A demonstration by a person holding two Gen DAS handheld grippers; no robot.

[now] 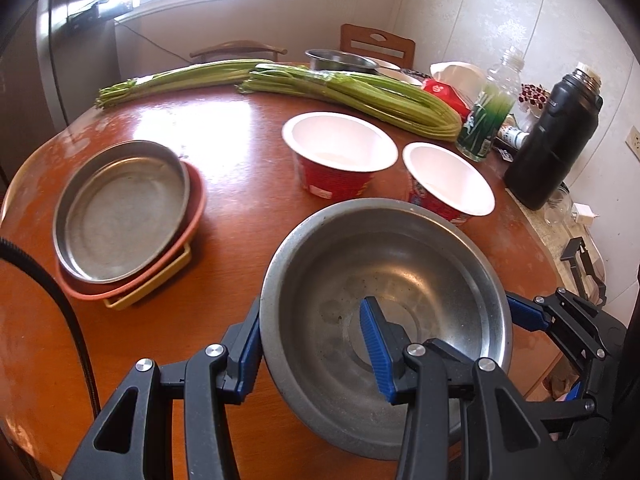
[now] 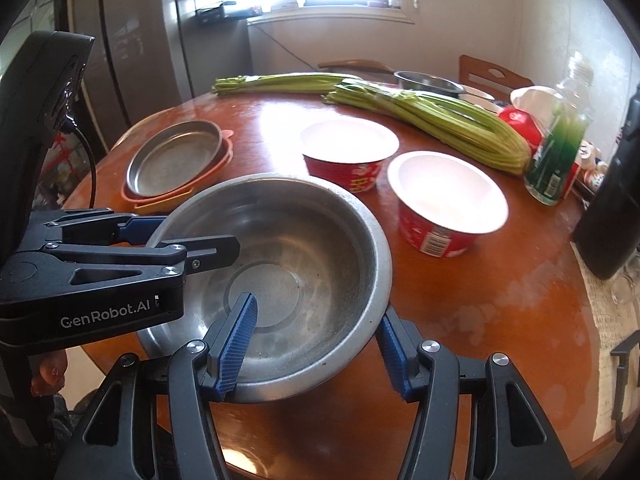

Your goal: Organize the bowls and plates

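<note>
A steel bowl (image 1: 400,280) (image 2: 304,248) is at the near edge of the round wooden table (image 1: 240,200). My left gripper (image 1: 312,344) straddles its left rim, one finger inside and one outside, with a wide gap. My right gripper (image 2: 316,344) straddles its right rim the same way. Whether the pads press the rim is unclear. A steel plate (image 1: 120,212) (image 2: 176,156) lies stacked on an orange plate (image 1: 192,220) and a yellow tray to the left. Two red paper bowls with white insides (image 1: 340,140) (image 1: 448,176) (image 2: 348,140) (image 2: 444,192) stand beyond.
Two bunches of green stalks (image 1: 360,92) (image 2: 440,116) lie across the far table. A steel basin (image 1: 340,60), a green-labelled bottle (image 1: 488,116) (image 2: 556,148), a black flask (image 1: 552,136) and a red packet stand at the right. Chairs and a fridge (image 2: 160,40) stand behind.
</note>
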